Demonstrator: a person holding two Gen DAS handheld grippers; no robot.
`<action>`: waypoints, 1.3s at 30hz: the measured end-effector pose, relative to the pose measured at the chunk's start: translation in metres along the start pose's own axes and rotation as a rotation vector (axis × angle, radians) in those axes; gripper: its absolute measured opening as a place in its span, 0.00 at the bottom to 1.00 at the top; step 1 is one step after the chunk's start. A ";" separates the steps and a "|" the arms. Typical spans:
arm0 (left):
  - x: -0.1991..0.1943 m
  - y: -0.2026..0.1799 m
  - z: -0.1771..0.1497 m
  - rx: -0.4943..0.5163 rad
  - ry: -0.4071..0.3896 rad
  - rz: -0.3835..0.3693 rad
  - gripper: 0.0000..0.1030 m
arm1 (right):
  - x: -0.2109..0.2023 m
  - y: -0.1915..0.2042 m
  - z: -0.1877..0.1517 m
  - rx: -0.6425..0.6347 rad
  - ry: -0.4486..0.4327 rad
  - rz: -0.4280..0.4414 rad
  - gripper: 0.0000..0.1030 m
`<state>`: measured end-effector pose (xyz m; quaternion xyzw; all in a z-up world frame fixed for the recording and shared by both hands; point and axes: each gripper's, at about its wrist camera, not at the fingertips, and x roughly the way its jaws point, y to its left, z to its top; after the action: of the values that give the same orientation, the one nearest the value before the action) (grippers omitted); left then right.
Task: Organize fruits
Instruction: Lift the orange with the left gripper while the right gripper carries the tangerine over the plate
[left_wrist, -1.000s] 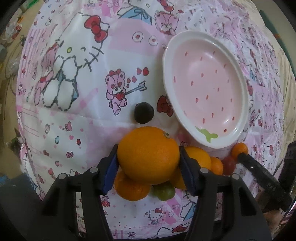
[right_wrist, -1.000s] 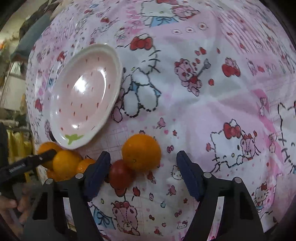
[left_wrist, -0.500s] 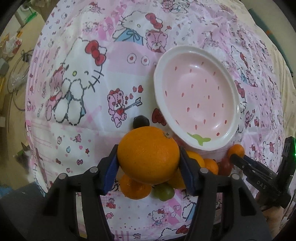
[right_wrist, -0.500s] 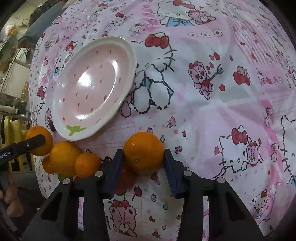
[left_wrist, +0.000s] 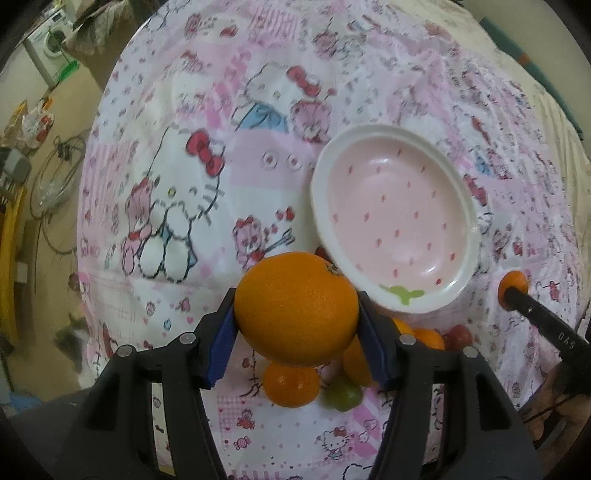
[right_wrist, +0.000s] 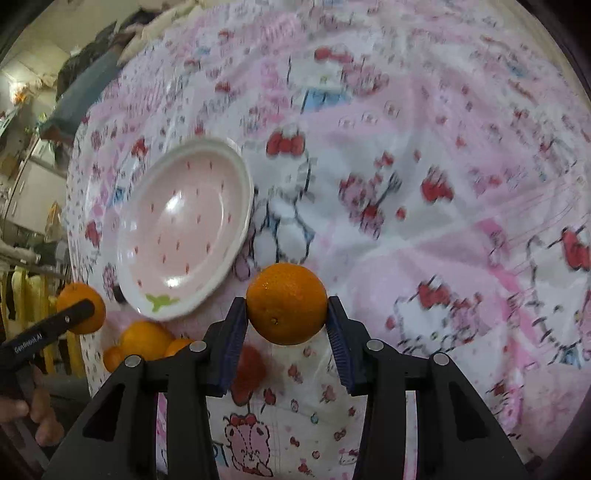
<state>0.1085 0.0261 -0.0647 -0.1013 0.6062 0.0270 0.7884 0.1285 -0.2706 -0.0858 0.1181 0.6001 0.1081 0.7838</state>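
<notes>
While a large round orange (left_wrist: 295, 308) is being gripped between the blue pads of the left tool (left_wrist: 295, 332) at the lower centre of the left wrist view, a smaller orange mandarin (right_wrist: 286, 302) is being pinched by the right tool (right_wrist: 286, 325) at the lower centre of the right wrist view. The right tool's jaws have just been closing, and the mandarin is now being pressed on both sides; both fruits are being held clear of the cloth. A shallow white-rimmed pink plate with red flecks (left_wrist: 391, 221) is lying bare on the pink and white cartoon-printed cloth (left_wrist: 184, 147), right of centre in the left view and left of centre in the right view. Below the plate, a cluster of loose fruit is resting on the cloth: a small orange mandarin (left_wrist: 291, 384), a green round fruit (left_wrist: 341, 397), more orange fruits (left_wrist: 428, 338) and a red round fruit (left_wrist: 458, 336). At the lower left edge of the right view, fingers of a hand (right_wrist: 37, 410) are being seen on the left tool's handle.
</notes>
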 end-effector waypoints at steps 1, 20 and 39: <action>-0.002 -0.001 0.002 0.005 -0.005 -0.005 0.54 | -0.005 0.001 0.002 -0.002 -0.028 0.003 0.43; -0.004 -0.026 0.058 0.125 -0.063 0.000 0.54 | 0.008 0.052 0.067 -0.181 -0.130 0.125 0.44; 0.009 -0.021 0.070 0.060 -0.024 0.003 0.55 | 0.104 0.094 0.085 -0.306 0.034 0.034 0.45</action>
<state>0.1805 0.0186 -0.0539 -0.0763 0.5975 0.0111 0.7982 0.2349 -0.1542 -0.1301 0.0055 0.5876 0.2136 0.7805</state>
